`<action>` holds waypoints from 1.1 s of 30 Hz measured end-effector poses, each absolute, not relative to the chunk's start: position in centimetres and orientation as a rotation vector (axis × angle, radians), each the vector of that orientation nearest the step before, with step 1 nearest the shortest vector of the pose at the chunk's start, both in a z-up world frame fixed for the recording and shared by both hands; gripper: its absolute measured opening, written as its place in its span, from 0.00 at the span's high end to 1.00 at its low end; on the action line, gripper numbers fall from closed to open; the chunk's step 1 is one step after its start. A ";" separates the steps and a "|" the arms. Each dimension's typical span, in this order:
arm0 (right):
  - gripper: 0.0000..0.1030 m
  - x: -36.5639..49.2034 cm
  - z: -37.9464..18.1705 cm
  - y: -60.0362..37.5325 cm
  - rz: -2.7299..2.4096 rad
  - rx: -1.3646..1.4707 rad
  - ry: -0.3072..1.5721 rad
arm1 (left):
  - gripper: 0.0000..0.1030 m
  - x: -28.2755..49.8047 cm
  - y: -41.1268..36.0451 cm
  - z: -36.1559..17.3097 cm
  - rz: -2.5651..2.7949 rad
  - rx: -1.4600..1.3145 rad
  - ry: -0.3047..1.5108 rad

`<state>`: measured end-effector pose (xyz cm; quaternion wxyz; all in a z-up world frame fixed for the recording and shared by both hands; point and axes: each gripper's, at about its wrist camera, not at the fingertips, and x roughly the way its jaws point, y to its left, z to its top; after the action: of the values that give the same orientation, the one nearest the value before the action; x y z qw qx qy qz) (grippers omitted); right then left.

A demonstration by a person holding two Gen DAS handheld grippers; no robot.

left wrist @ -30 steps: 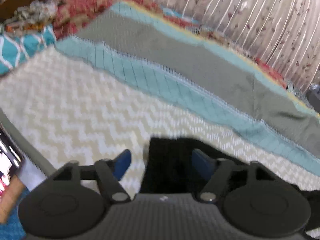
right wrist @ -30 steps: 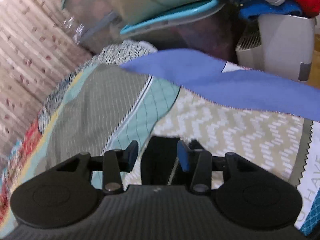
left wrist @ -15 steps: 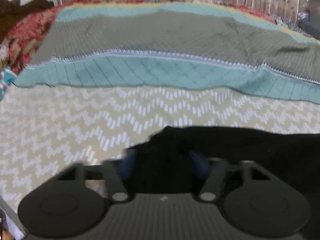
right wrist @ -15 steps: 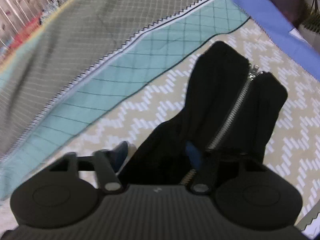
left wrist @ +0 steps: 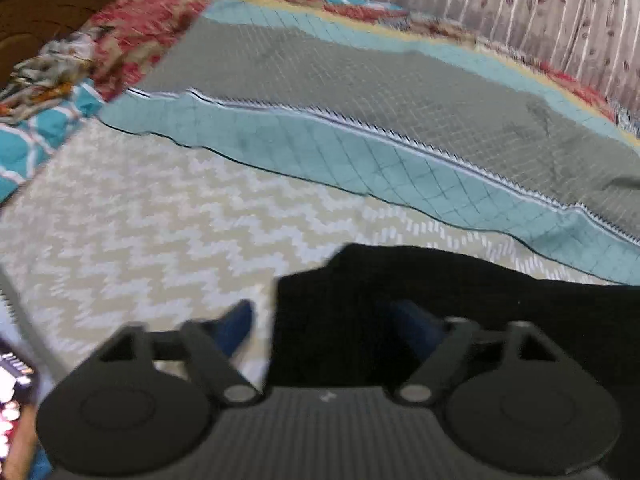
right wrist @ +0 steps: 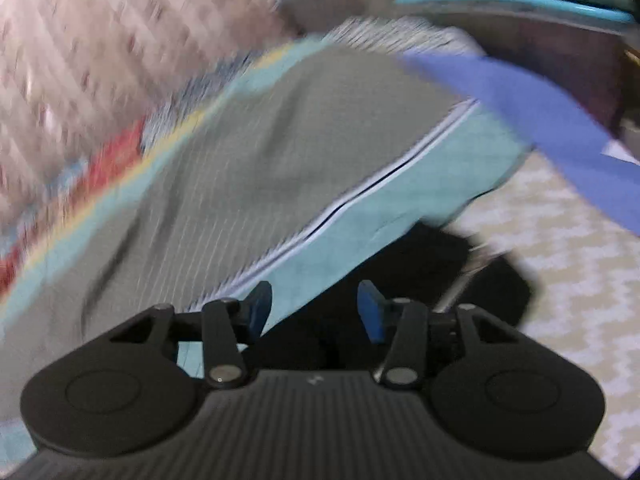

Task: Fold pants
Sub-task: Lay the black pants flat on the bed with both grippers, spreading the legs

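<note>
In your left wrist view, the left gripper (left wrist: 324,320) has its jaws spread wide, and a corner of the black pants (left wrist: 460,296) lies between them, covering the right-hand blue pad while the left-hand pad sits clear over the chevron bedspread (left wrist: 160,216). Nothing is pinched there, so you hold no cloth with this hand. Ahead of the jaws the pants run off to the right in one dark band on the bed; beyond them lie the teal and grey quilt (left wrist: 360,112) and, past that, a striped curtain (left wrist: 480,4). In your right wrist view, heavily blurred, the right gripper (right wrist: 316,304) also stands with its jaws apart and both blue pads bare. The pants (right wrist: 424,264) sit just ahead and to the right of the jaws, bunched into a dark mound with a pale streak on it that may be a zipper; the blur leaves that unsure. A blue cloth (right wrist: 540,120) lies farther off to the right. By count you have one pair of pants and two grippers. The fold looks barely under way: the garment lies in one long piece, one end lumped, and I judge that smoothing, halving and tidying all remain.
</note>
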<state>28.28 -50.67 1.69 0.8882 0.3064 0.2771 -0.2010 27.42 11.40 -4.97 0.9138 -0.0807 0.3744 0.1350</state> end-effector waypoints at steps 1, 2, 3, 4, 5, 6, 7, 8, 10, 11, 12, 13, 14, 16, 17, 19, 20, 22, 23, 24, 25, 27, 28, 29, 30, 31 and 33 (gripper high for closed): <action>0.50 26.6 1.8 -52.1 -0.465 0.676 0.566 | 0.12 26.1 11.8 -4.4 0.274 -0.178 0.750; 0.48 25.1 1.6 -53.3 -0.502 0.721 0.559 | 0.10 24.7 12.3 -3.8 0.266 -0.189 0.738; 0.46 23.8 1.2 -54.5 -0.525 0.771 0.553 | 0.09 23.8 12.8 -3.3 0.261 -0.198 0.731; 0.41 22.6 0.6 -55.2 -0.534 0.819 0.552 | 0.04 22.7 13.1 -3.0 0.258 -0.207 0.727; 0.34 22.0 0.0 -55.6 -0.533 0.857 0.554 | 0.00 21.8 13.4 -2.7 0.255 -0.216 0.731; 0.31 21.6 -0.9 -55.6 -0.529 0.893 0.560 | 0.00 21.0 13.6 -2.7 0.250 -0.230 0.744; 0.28 21.5 -1.7 -55.5 -0.525 0.921 0.571 | 0.00 20.2 13.8 -2.9 0.237 -0.248 0.774; 0.28 21.7 -2.4 -55.2 -0.517 0.937 0.578 | 0.00 19.8 14.1 -3.2 0.227 -0.267 0.811; 0.28 22.0 -2.1 -53.6 -0.516 0.889 0.557 | 0.00 18.6 14.5 -4.4 0.230 -0.314 0.885; 0.37 22.2 -1.6 -52.7 -0.504 0.859 0.573 | 0.00 18.1 14.5 -4.9 0.239 -0.329 0.913; 0.49 23.1 -1.6 -52.0 -0.471 0.837 0.602 | 0.00 17.8 14.6 -5.7 0.252 -0.350 0.957; 0.80 23.8 -1.8 -51.4 -0.459 0.823 0.643 | 0.00 17.5 14.6 -6.3 0.254 -0.372 0.982; 0.92 24.3 -1.8 -50.9 -0.476 0.801 0.684 | 0.01 17.3 14.4 -6.7 0.246 -0.395 0.988; 0.92 23.9 -1.2 -50.6 -0.534 0.767 0.668 | 0.15 17.3 13.4 -7.4 0.220 -0.394 0.983; 0.93 23.1 -0.5 -50.8 -0.558 0.770 0.628 | 0.32 17.7 12.8 -7.6 0.214 -0.363 0.993; 0.93 21.2 0.7 -51.9 -0.603 0.790 0.551 | 0.48 18.2 11.4 -7.6 0.226 -0.250 1.000; 0.93 20.3 1.1 -52.4 -0.631 0.785 0.528 | 0.50 18.4 11.1 -7.5 0.214 -0.217 1.001; 0.94 19.2 1.4 -53.4 -0.722 0.727 0.524 | 0.49 18.5 10.8 -7.7 0.215 -0.189 1.002; 0.93 19.0 1.3 -53.8 -0.737 0.702 0.554 | 0.46 18.4 10.8 -7.7 0.215 -0.186 1.000; 0.91 18.7 0.8 -54.1 -0.722 0.709 0.600 | 0.45 18.3 10.8 -7.7 0.220 -0.185 0.999; 0.85 18.2 0.4 -54.3 -0.707 0.733 0.644 | 0.42 18.1 10.8 -7.5 0.222 -0.188 1.000; 0.80 16.6 0.5 -53.9 -0.718 0.760 0.644 | 0.27 17.4 11.0 -7.1 0.214 -0.201 1.016; 0.69 15.4 0.9 -53.4 -0.712 0.751 0.617 | 0.20 16.8 11.3 -6.7 0.206 -0.213 1.015; 0.59 14.2 1.3 -52.6 -0.696 0.733 0.603 | 0.19 16.1 11.5 -6.2 0.200 -0.223 1.008; 0.59 13.5 1.5 -51.9 -0.668 0.718 0.597 | 0.19 15.2 11.9 -5.7 0.195 -0.234 0.999; 0.59 12.6 1.9 -50.8 -0.618 0.709 0.594 | 0.19 14.3 12.5 -5.2 0.190 -0.247 0.989; 0.59 11.4 2.7 -48.0 -0.483 0.690 0.604 | 0.12 12.4 14.0 -4.2 0.191 -0.281 0.975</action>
<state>11.36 -48.01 2.74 0.8688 0.3296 0.2885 -0.2308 12.42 14.00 -4.24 0.8697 -0.1341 0.4662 0.0915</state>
